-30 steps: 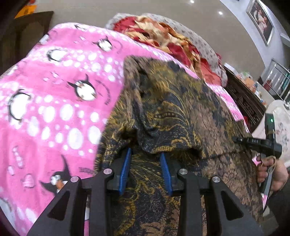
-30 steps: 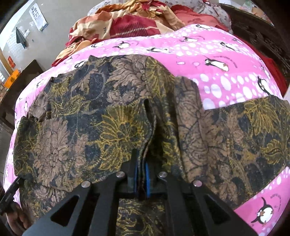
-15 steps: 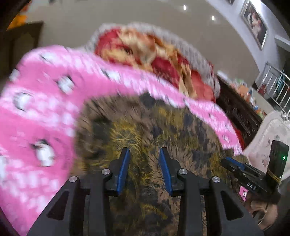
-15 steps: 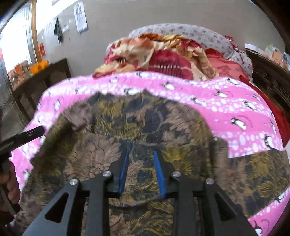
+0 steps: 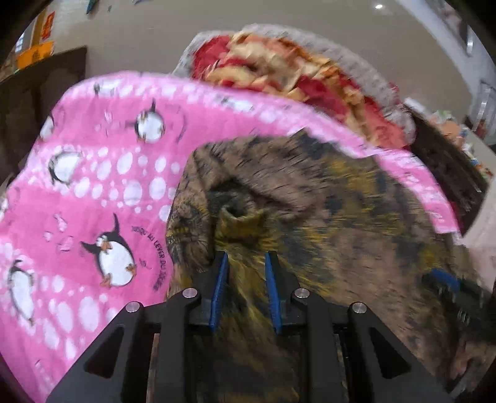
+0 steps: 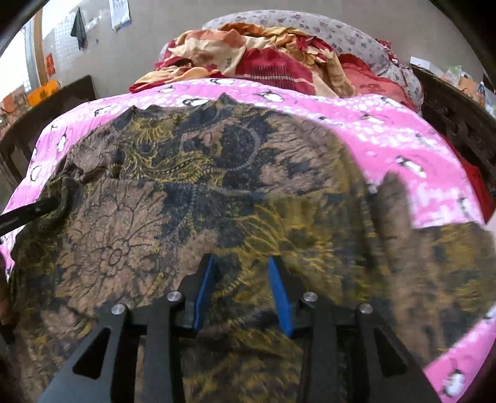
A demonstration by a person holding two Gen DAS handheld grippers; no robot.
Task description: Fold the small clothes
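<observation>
A brown, yellow and dark blue batik garment lies spread on a pink penguin-print blanket; it also shows in the left wrist view, on the blanket. My left gripper is open and empty, just above the garment's left part near a bunched fold. My right gripper is open and empty over the garment's middle. The left gripper's tip shows at the garment's left edge. The right gripper shows blurred at the right.
A heap of red and orange cloth and a floral pillow lie beyond the blanket's far edge. Dark wooden furniture stands at left and right.
My right gripper opened and let go of the garment fold, then drew back. My left gripper pulled out of the cloth and shifted left. The garment now lies flatter.
</observation>
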